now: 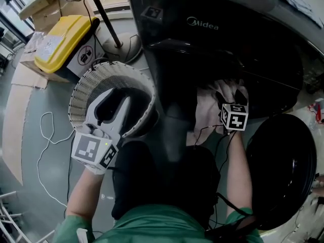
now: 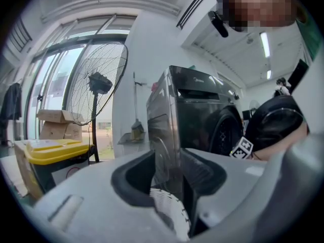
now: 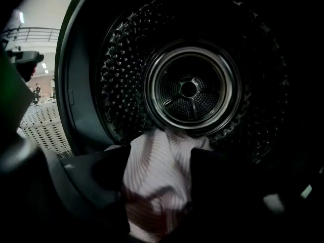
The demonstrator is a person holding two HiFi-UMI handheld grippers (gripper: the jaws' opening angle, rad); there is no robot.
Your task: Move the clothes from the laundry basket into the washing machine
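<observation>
garment: pale striped cloth point(image 3: 152, 196), bunched between your right tool's jaws and standing up past its tips toward the drum.
right tool: your right tool point(image 3: 159, 158) is grasping the garment; the cloth fills the gap from jaw to jaw.
drum: the drum point(image 3: 188, 89) is dead ahead of the right tool, just beyond its tips. Its mouth is open and no other clothes show inside, though the lower part is hidden behind the garment.
door: the door point(image 1: 283, 166) is swung open, off to the right of the right tool.
washing machine: the washing machine point(image 1: 202, 24) sits between your two tools.
done: I'd say this garment is out of the basket and at the drum mouth.
left to do: it isn't dropped inside yet. Push it in, then let go.
laundry basket: the white perforated laundry basket point(image 1: 83, 92) is under your left tool, well apart from the right one.
left tool: your left tool point(image 2: 168, 161) is released, jaws apart astride the basket rim. The rim lies against its right jaw and I see no clamp.
remaining load: the basket interior is dark, so I can't tell if anything is left in it.
</observation>
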